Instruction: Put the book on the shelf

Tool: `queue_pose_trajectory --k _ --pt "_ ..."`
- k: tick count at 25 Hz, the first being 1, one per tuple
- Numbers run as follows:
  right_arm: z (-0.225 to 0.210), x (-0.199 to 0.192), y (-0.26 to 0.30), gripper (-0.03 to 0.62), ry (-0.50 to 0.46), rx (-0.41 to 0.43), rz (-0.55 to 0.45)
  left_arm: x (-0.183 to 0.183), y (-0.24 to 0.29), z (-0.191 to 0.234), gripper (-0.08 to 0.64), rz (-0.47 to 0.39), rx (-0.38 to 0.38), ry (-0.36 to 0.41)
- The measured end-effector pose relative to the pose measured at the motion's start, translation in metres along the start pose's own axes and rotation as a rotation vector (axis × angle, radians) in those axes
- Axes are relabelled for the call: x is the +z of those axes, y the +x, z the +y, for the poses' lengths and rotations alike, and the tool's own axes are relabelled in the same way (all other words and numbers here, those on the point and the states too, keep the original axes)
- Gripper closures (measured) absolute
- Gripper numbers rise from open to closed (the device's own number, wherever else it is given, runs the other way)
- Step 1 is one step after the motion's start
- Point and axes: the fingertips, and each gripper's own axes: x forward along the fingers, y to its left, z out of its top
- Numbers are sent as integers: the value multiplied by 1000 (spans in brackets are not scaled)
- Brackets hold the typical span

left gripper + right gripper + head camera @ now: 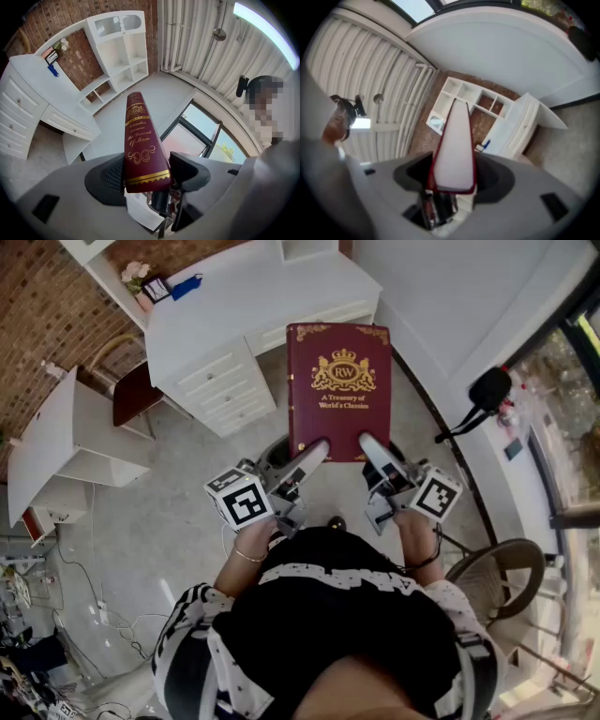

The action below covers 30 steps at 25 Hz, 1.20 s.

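Note:
A thick dark-red book (337,390) with gold print lies flat in the air in front of me, cover up, held by its near edge. My left gripper (314,454) is shut on the near left corner, and the gilt spine (140,145) sits pinched between its jaws. My right gripper (371,448) is shut on the near right corner, where the white page edge (454,150) fills the gap between its jaws. The white shelf unit (124,51) stands on the desk against the brick wall, and the right gripper view also shows this shelf unit (473,101).
A white desk (234,306) with drawers stands just beyond the book, with a small flower pot (136,277) on it. A brown chair (131,390) and a white side table (66,442) are at the left. A wicker chair (497,577) is at the right.

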Motion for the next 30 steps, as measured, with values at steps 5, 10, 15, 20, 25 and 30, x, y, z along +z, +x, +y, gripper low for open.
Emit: queue_pose_trajectory --k 5,10,15,20,25,30 --pt "0 -1 -1 308 1 -7 0 -2 -1 0 252 3 2 -3" --pt "2 -1 -1 308 3 -10 -9 0 -2 -2 252 1 -2 -5" --pt "3 1 -1 308 -4 -5 -11 -1 -2 -2 252 2 0 -4" --pt "3 1 0 308 -7 2 -4 -1 -2 -2 252 -3 5 -1" --pt "2 2 0 308 -2 7 2 -1 -1 -3 252 -15 12 -1" --pt "0 2 -1 308 4 8 3 -2 0 -4 252 -26 19 1"
